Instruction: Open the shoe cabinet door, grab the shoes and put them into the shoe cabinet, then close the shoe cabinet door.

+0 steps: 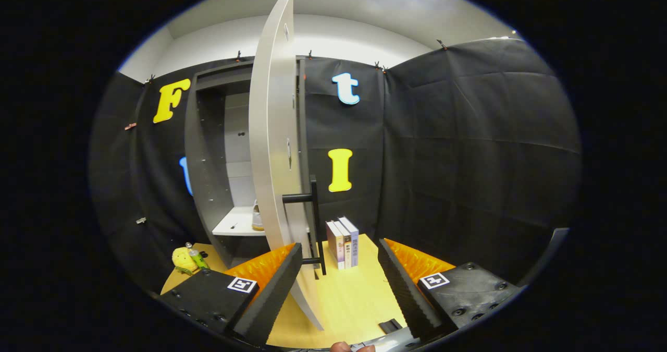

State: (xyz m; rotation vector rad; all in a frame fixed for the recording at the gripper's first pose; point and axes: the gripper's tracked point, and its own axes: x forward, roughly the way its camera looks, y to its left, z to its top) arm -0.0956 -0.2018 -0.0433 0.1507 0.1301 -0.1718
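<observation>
While a yellow toy (183, 259) is lying on the floor, the shoe cabinet (208, 159) is standing open with a shoe (257, 217) sitting on its shelf; its door (273, 148) is swinging between the gripper (337, 281) fingers, spread apart; books (343, 242) are standing beyond.

No wording can be read anywhere here. The spines of the three books (343, 243) standing upright on the counter (359, 294) beyond the gripper (338, 284) carry print, but it is too small and blurred to make out. Each side of the gripper's body bears a square black-and-white coded marker (242, 284), one on either side of its spread fingers, a pattern and not letters or numbers.
</observation>
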